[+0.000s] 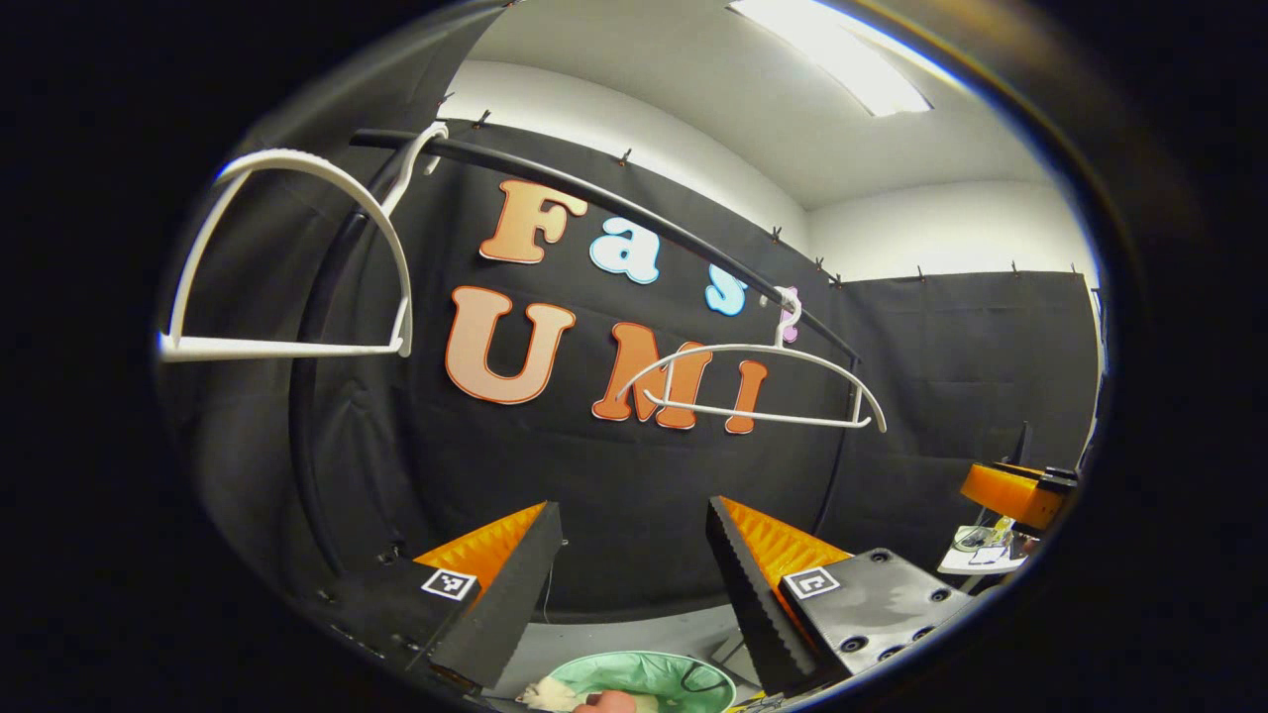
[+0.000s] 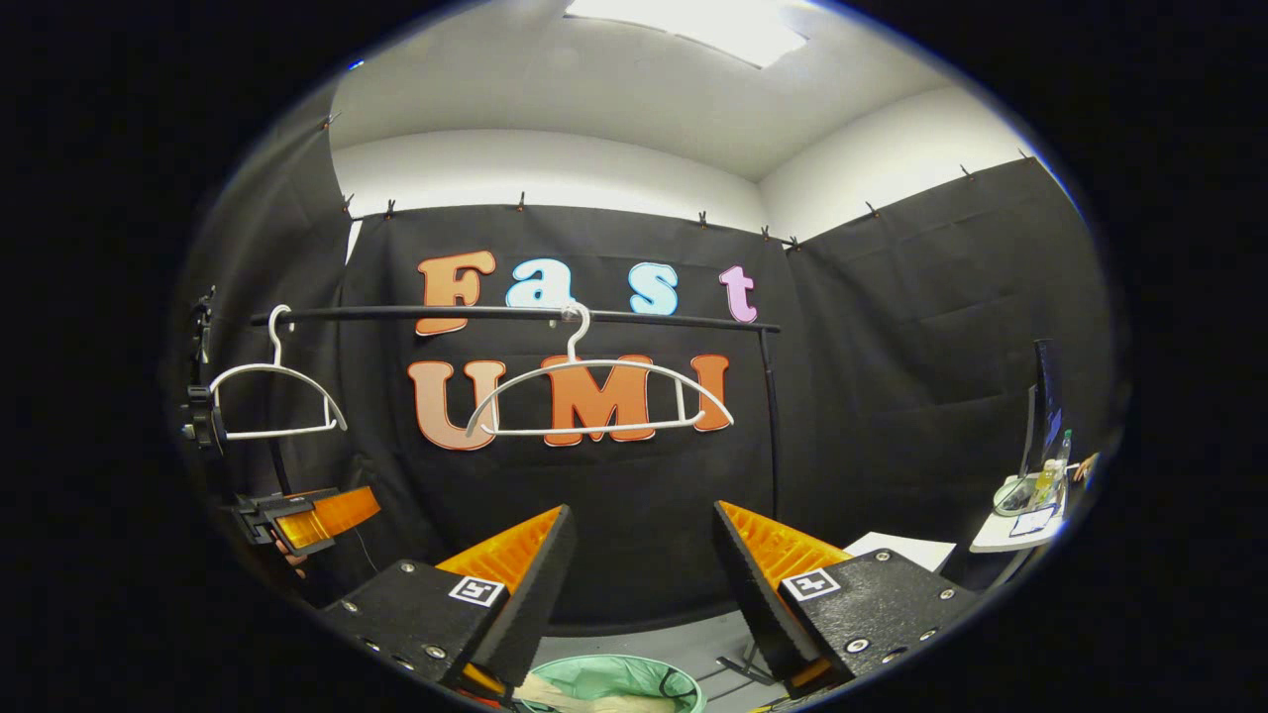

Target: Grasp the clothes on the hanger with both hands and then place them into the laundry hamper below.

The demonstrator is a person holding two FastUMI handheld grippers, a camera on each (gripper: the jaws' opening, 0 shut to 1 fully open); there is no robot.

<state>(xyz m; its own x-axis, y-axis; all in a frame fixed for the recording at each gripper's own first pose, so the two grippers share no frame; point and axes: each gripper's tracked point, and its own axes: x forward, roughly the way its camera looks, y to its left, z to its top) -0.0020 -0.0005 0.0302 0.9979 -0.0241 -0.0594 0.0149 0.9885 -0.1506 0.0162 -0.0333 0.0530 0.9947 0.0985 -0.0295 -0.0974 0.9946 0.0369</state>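
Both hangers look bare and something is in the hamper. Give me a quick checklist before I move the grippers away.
1. Near hanger bare on the rail: ok.
2. Second hanger bare: ok.
3. Left gripper open, nothing between its fingers: ok.
4. Right gripper open, nothing between its fingers: ok.
5. Light-coloured clothes inside the green laundry hamper: ok for the part in view; whether all of it is inside: cannot tell.
6. Nothing trailing over the hamper's rim: cannot tell, its near side is cut off.
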